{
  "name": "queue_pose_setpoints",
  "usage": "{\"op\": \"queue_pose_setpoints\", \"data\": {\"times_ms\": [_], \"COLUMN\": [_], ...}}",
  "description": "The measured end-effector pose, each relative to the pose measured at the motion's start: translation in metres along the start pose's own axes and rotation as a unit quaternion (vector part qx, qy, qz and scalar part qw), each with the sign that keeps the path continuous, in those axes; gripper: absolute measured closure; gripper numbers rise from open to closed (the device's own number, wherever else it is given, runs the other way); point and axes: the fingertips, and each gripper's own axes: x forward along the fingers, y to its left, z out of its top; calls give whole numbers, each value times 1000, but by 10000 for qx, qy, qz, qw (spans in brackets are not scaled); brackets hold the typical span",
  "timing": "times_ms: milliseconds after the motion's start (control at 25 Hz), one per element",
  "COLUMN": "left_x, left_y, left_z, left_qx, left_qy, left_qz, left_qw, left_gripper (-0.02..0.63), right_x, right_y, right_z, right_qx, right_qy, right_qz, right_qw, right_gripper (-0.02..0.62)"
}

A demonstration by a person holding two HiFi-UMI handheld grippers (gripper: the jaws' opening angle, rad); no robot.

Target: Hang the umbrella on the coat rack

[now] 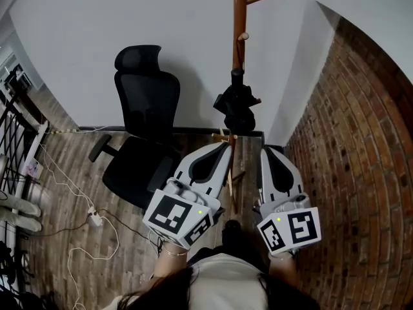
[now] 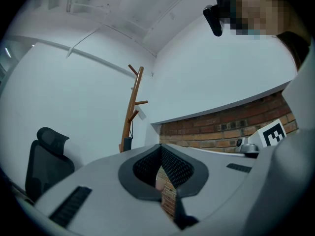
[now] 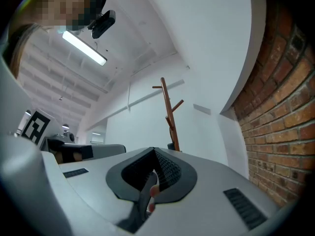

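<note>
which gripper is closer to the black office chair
Left. The left gripper hangs just beside the office chair, at its seat's edge. The right gripper is farther off, past the coat rack pole, next to the brick wall.

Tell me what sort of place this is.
Probably an office corner: a black swivel office chair stands on the wood floor, a wooden coat rack stands by the white wall near a brick wall, and a power strip lies on the floor.
</note>
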Motion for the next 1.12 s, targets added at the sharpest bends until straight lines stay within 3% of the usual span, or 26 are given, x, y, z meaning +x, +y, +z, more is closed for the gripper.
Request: {"op": "queue_pose_setpoints", "data": {"times_ms": [360, 1120], "left_x": [-27, -42], "left_y": [-18, -26], "left_z": [0, -4], "left_qx": [-87, 5], "left_qy": [-45, 47], "left_qz": [40, -33], "left_qw": [9999, 10000], "left_gripper": [596, 595], "right_x": [-33, -48], "right_y": [14, 39], "right_z": [4, 6], "right_qx": [-8, -194], "right_qy": [-2, -102], "right_qz": [-49, 71], "right_qw": [10000, 9997], "right_gripper": [560, 560]}}
